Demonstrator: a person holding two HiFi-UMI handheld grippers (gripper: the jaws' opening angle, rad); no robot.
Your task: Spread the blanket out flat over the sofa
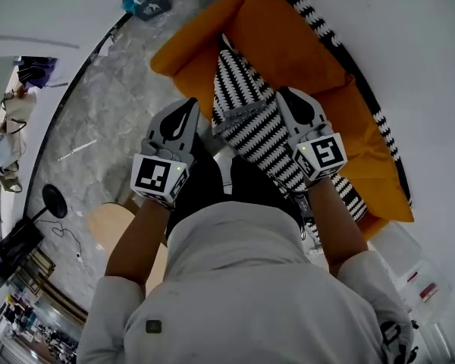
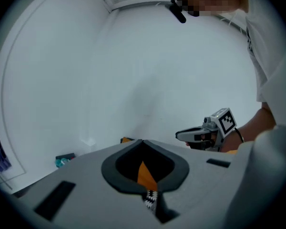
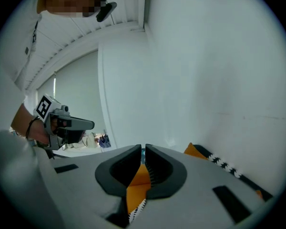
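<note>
Pinching the orange blanket with its black-and-white zigzag reverse (image 1: 252, 120), we hold one folded band of it up in front of us, patterned side showing, while the wider orange sheet lies spread behind it along the foot of the white wall (image 1: 409, 44). The left gripper (image 1: 186, 114) has its jaws pressed together on the cloth; in the left gripper view a wedge of orange and a scrap of the zigzag show in the gap behind the pads. The right gripper (image 1: 294, 105) is likewise clamped on the fabric, with orange cloth and a patterned edge caught between its closed jaws in its own view. We cannot make out the sofa, since the blanket covers whatever lies beneath, and our white-shirted torso (image 1: 235, 279) cuts off the near end of the band. To the left runs a grey marbled floor (image 1: 98, 127), with a small teal box (image 1: 144, 0) near the wall, a round pale wooden top (image 1: 110, 226) partly hidden behind our left arm, and a black disc-shaped stand (image 1: 54, 199). At the lower right sits a clear plastic bin (image 1: 417, 275), its contents too blurred to tell.
</note>
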